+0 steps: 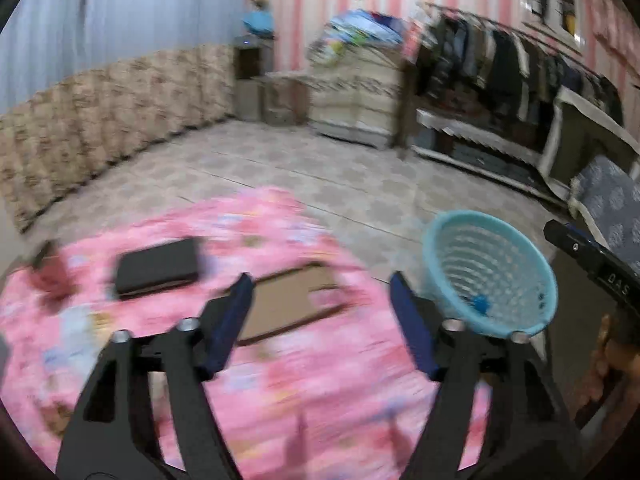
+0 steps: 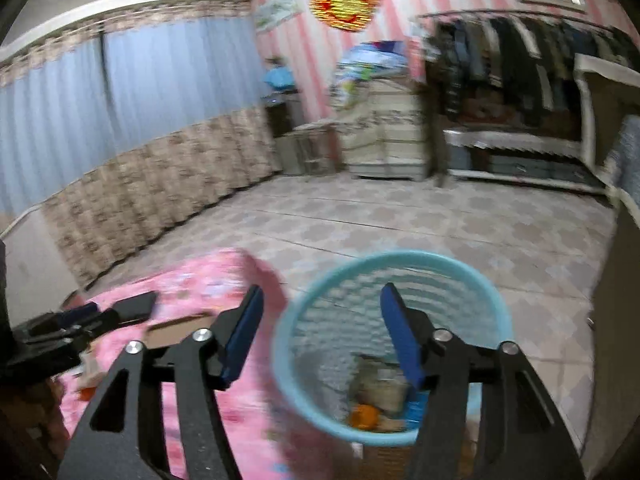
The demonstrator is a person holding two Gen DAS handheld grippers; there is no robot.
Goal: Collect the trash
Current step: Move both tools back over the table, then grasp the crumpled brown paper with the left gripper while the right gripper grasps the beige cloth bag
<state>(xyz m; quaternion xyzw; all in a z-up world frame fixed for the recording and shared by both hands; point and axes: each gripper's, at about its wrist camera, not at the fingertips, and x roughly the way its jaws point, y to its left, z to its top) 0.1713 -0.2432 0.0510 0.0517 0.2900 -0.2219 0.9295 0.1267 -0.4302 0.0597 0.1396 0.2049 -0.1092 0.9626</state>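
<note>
Inside the round turquoise plastic mesh basket [image 2: 394,344]: several scraps already collected. On the pink patterned cloth [image 1: 304,380]: flat brown cardboard sheet [image 1: 288,304] remaining. My left claw [image 1: 320,292] and right claw [image 2: 322,304]: both spread, empty.

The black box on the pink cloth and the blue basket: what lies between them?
In the left wrist view, a flat brown cardboard piece lies on the pink cloth between the black box and the blue basket.

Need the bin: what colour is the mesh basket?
Light blue basket, clearest in the right wrist view.
</note>
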